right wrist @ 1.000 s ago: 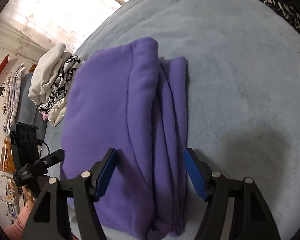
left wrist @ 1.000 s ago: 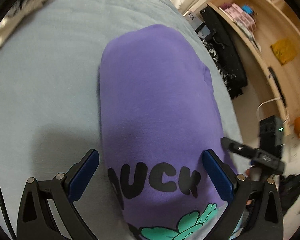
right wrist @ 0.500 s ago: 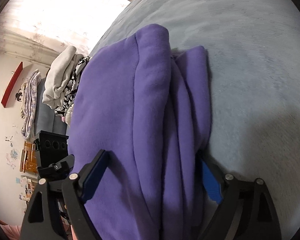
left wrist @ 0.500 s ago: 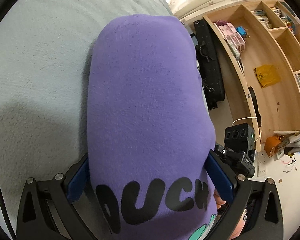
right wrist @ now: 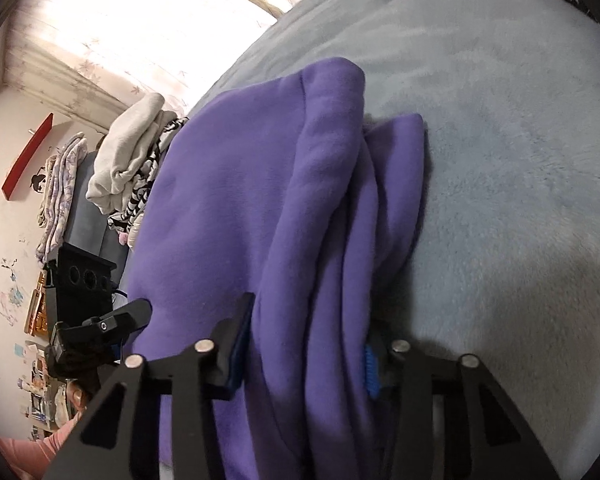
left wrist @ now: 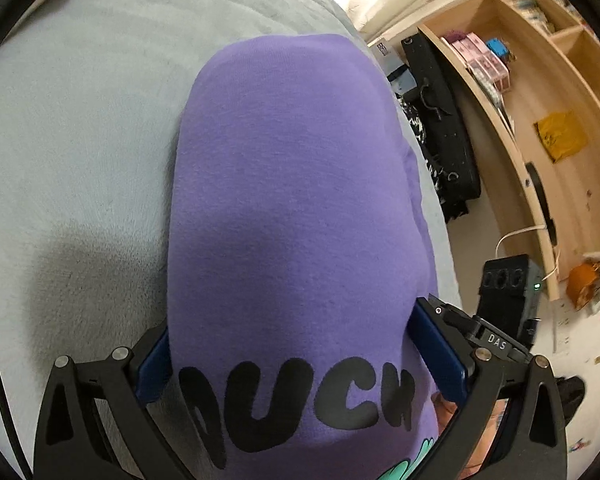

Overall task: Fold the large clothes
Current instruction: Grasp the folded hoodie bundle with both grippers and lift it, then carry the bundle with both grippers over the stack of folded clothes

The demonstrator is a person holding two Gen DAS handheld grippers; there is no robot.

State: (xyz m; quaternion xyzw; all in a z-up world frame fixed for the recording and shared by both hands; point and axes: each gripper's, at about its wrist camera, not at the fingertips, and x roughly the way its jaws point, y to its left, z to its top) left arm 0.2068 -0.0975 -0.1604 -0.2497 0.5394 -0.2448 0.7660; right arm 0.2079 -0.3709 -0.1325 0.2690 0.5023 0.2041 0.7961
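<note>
A folded purple sweatshirt (left wrist: 292, 208) with black letters and a green print lies on a grey-blue blanket (left wrist: 80, 152). My left gripper (left wrist: 296, 356) straddles its printed end, both blue pads pressed against the bundle's sides. In the right wrist view the sweatshirt (right wrist: 268, 208) shows as stacked folds. My right gripper (right wrist: 304, 356) is shut on a thick wad of those folds, with its blue pads partly buried in the fabric. The other gripper (right wrist: 100, 328) shows at the left of that view.
A pile of white and patterned clothes (right wrist: 132, 160) lies beyond the sweatshirt. The blanket's edge drops to a floor with a black case (left wrist: 440, 120), wooden shelves (left wrist: 540, 100) and a black box (left wrist: 508, 284).
Both grippers moved forward over the sweatshirt's ends and narrowed onto it. The right jaws went from wide open to clamped on the folds. The bundle now fills more of each view.
</note>
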